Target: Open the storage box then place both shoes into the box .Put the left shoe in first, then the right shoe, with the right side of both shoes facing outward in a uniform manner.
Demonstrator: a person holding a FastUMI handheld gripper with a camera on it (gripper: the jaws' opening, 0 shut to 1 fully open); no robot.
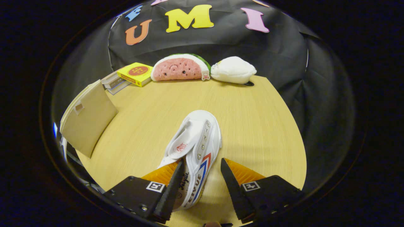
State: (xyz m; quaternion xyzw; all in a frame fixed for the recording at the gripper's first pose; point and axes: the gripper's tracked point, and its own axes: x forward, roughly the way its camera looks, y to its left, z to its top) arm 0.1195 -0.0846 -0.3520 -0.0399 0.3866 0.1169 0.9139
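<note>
Gripper view. One white shoe (195,148) lies on the wooden counter (252,126), toe pointing away toward 12 o'clock, its heel end between the two fingers. The gripper (202,168) stands wide open: the finger at 7 o'clock sits against or over the shoe's inner edge, contact not certain; the finger at 5 o'clock is clear of the shoe, with bare counter between. Nothing is gripped. The shoe's heel is cut off behind the fingers.

One beige box flap (88,119) stands tilted at 9 o'clock; the body below it is cut off, so its contents cannot be judged. At 11 o'clock: one yellow box (135,73) on a stack of books (114,82), count unclear. At 12 o'clock: one watermelon-slice plush (180,67) and one white plush (233,70), touching.
</note>
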